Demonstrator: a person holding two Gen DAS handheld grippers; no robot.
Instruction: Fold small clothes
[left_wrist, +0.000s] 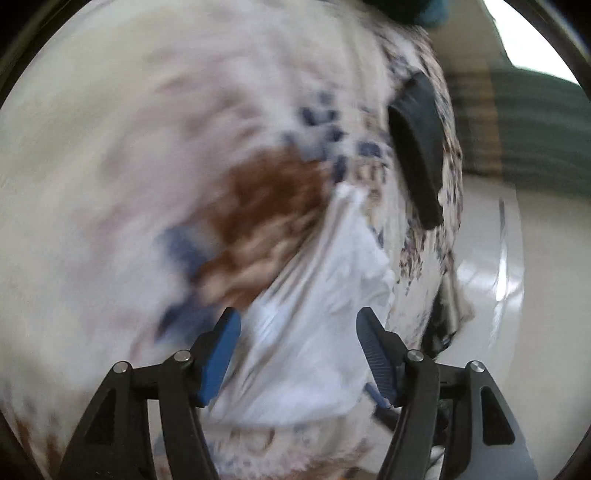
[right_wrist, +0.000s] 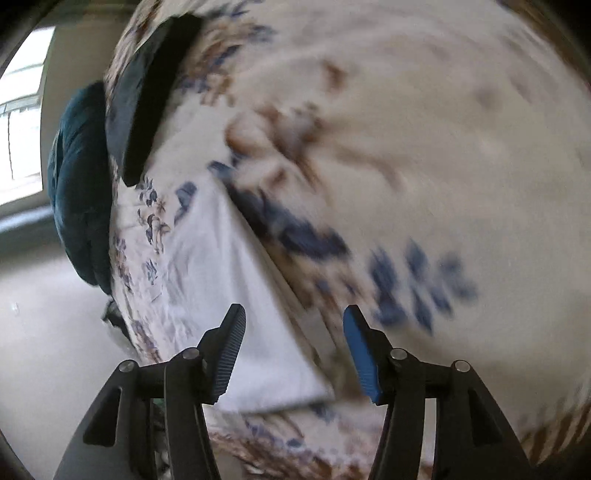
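A small white garment (left_wrist: 314, 314) lies crumpled on a bed covered with a white sheet with blue and brown flowers (left_wrist: 110, 166). My left gripper (left_wrist: 297, 332) is open just above it, fingers either side of the cloth, holding nothing. In the right wrist view the white garment (right_wrist: 229, 280) shows a straight edge running down to a corner. My right gripper (right_wrist: 293, 332) is open above that corner and holds nothing. Both views are blurred by motion.
A folded dark garment (left_wrist: 417, 147) lies on the bed near its edge; it also shows in the right wrist view (right_wrist: 147, 96). A dark teal bundle (right_wrist: 77, 184) sits beyond it. Pale floor (left_wrist: 491, 258) lies past the bed's edge.
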